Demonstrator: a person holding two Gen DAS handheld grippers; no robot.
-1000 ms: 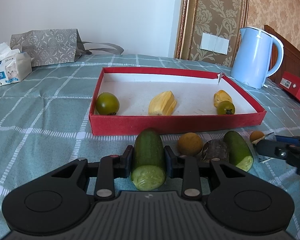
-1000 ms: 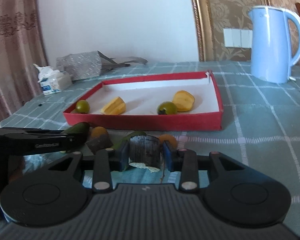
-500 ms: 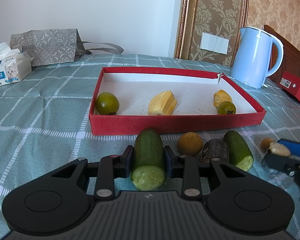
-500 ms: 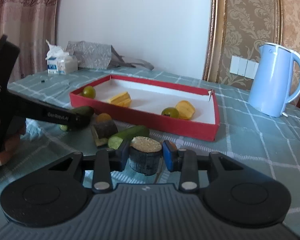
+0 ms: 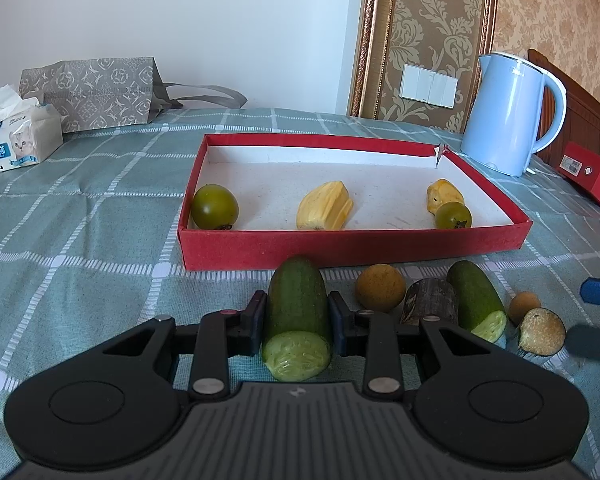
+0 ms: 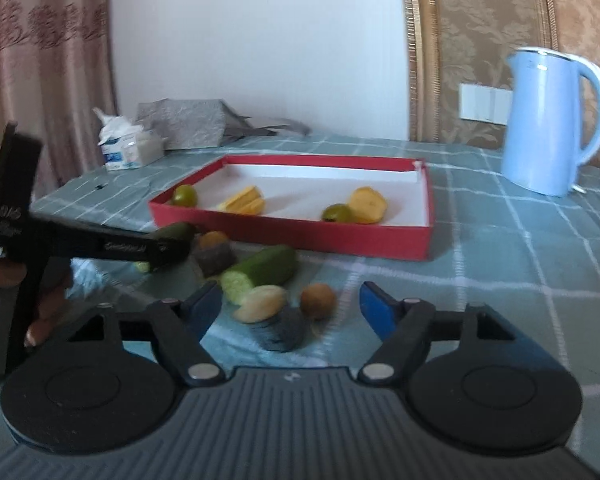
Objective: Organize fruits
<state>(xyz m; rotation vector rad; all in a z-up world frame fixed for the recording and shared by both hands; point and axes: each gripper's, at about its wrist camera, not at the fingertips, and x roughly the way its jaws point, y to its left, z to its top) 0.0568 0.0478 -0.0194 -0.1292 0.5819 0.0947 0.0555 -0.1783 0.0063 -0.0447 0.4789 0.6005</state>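
Note:
My left gripper (image 5: 297,314) is shut on a cut cucumber piece (image 5: 296,320) just in front of the red tray (image 5: 352,246). The tray holds two green tomatoes (image 5: 214,207) and two yellow jackfruit pieces (image 5: 324,211). On the cloth to the right lie a brown round fruit (image 5: 380,288), a dark stub (image 5: 430,307), another cucumber piece (image 5: 478,302) and a small brown fruit (image 5: 523,306). My right gripper (image 6: 291,309) is open, its jaws wide apart around a dark stub with a pale cut face (image 6: 274,320), which rests tilted on the cloth.
A blue kettle (image 5: 510,114) stands at the back right of the table, with a red box (image 5: 594,178) beyond it. A tissue pack (image 5: 14,142) and a grey paper bag (image 5: 94,94) sit at the back left. The tablecloth is green checked.
My right gripper has opened and let go of the dark stub, which now lies on the cloth beside the small brown fruit. My left gripper has kept still with the cucumber.

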